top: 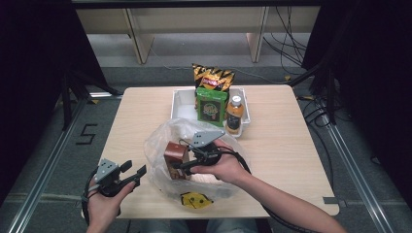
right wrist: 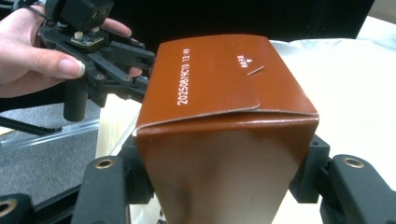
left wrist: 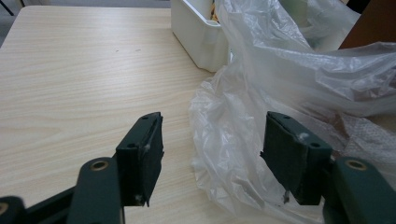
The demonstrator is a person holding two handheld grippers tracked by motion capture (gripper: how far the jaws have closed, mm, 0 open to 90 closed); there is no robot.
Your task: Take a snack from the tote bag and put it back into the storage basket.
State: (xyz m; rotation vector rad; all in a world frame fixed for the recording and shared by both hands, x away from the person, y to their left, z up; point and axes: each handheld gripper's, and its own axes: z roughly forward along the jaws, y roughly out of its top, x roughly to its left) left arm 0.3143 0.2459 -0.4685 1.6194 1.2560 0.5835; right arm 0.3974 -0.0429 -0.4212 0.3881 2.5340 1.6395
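Your right gripper (top: pixel 180 166) pinches a brown carton (right wrist: pixel 224 135) by its two sides, holding it over the clear plastic bag (top: pixel 165 141) in the middle of the table (top: pixel 286 155). White print on the carton's top flap reads "20250819C10 13:49"; the smaller mark beside it is too small to read. Your left gripper (top: pixel 135 175) hangs spread wide at the bag's left edge, with nothing between its jaws. Beyond the bag, a white bin (top: pixel 180 103) holds a black-and-yellow snack bag (top: pixel 212 77), a green box (top: pixel 211 107) and an orange bottle (top: pixel 234 115); their labels are too blurred to read. A yellow packet (top: pixel 196 199) lies at the near table edge.
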